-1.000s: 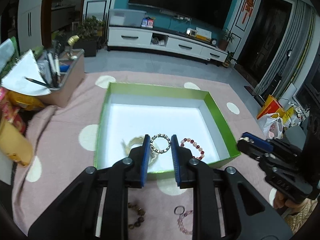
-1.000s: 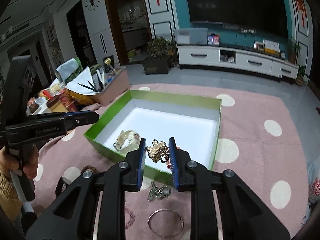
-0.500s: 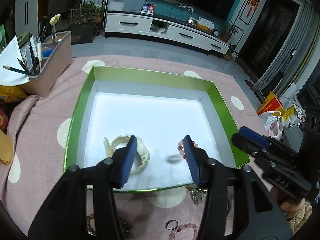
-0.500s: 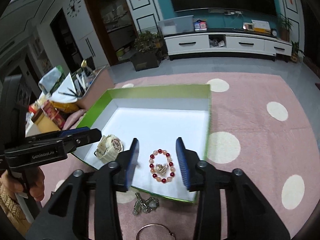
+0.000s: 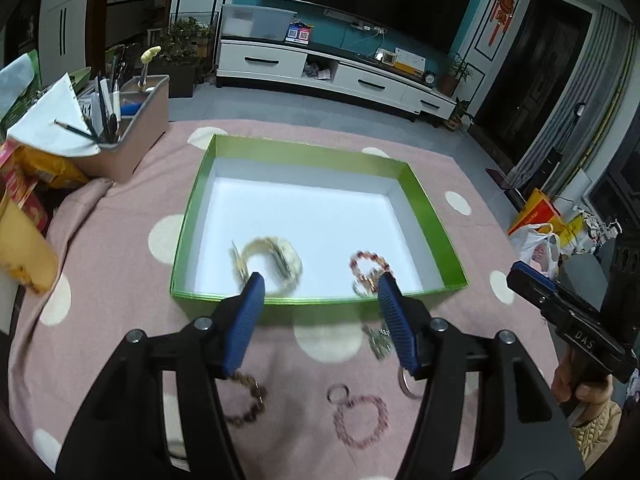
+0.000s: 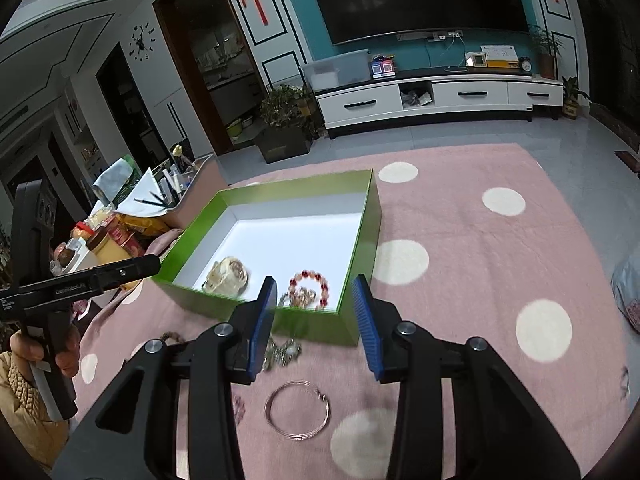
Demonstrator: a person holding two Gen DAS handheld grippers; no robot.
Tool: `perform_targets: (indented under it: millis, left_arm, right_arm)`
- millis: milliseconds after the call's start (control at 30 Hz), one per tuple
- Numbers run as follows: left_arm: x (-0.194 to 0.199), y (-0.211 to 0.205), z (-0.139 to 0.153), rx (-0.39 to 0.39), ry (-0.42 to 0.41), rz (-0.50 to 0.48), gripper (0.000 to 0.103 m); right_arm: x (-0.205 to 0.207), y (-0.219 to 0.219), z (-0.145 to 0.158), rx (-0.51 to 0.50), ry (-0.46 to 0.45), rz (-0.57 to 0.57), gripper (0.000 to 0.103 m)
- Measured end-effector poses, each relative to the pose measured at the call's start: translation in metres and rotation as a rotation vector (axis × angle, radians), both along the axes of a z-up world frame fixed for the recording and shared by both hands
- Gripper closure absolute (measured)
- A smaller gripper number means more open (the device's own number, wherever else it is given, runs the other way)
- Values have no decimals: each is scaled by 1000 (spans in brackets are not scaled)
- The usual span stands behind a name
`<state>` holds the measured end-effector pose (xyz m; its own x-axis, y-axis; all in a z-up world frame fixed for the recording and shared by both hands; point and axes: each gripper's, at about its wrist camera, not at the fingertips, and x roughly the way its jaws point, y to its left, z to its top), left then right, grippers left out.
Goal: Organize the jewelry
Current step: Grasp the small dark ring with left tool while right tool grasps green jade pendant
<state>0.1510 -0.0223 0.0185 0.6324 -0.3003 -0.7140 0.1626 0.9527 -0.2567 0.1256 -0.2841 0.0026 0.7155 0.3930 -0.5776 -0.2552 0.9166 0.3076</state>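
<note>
Jewelry lies partly sorted on a pink polka-dot tablecloth (image 5: pixel 120 248), seen first from the left wrist camera. The left gripper (image 5: pixel 320 280) hangs over the near wall of a green box (image 5: pixel 320 301) with a white floor, its blue-padded jaws spreading apart with nothing between them. Inside the box, close to the near wall, sit a cream wristwatch (image 5: pixel 272 260) on the left and a red-and-pale bead bracelet (image 5: pixel 370 264) on the right, a blurred gold piece lying within its loop. On the cloth in front of the box lie a brown bead bracelet (image 5: pixel 250 396), a pink bead bracelet (image 5: pixel 362 420) with a small ring (image 5: pixel 337 393) at its top, and a silvery trinket (image 5: pixel 378 340). The right gripper (image 5: pixel 524 276) enters from the right edge, held by a hand (image 5: pixel 576 384). A pen-filled desk organizer (image 5: pixel 132 136) stands at far left.

From the right wrist camera, the right gripper (image 6: pixel 315 294) hovers by the box's (image 6: pixel 260 312) near corner, jaws moderately apart and empty. The wristwatch (image 6: pixel 228 276) and bead bracelet (image 6: pixel 310 286) rest inside, well apart from the pads. A silver wire bangle (image 6: pixel 298 408) lies on the cloth (image 6: pixel 480 264) between the fingers' bases, the silvery trinket (image 6: pixel 282 354) just behind it. The left gripper (image 6: pixel 154 264) reaches in from the left, gripped by a hand (image 6: pixel 48 352).
</note>
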Motion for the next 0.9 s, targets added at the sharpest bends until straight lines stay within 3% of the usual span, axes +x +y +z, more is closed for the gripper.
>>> perform_targets:
  millis: [167,333,467,667,900]
  left_arm:
    - [-24,-6,-14,-1,38,-14,41]
    - [-38,-14,-52,-6,132,-41,41]
    - [-33,-20,-79,-2,209,-48,49]
    - [-25,-35,-94,41,230,-56,60]
    - [-19,-53,-103,120,216,-65,65]
  right_arm:
    - [-23,6,-7,-12,14,20,62]
    - [-35,23,-24,-52,50,65,62]
    - [-33,38,-39,-88,84,97,62]
    - [-19,53,-54,-134,105,129,62]
    - [-11,55,-61,-134,118,133,62]
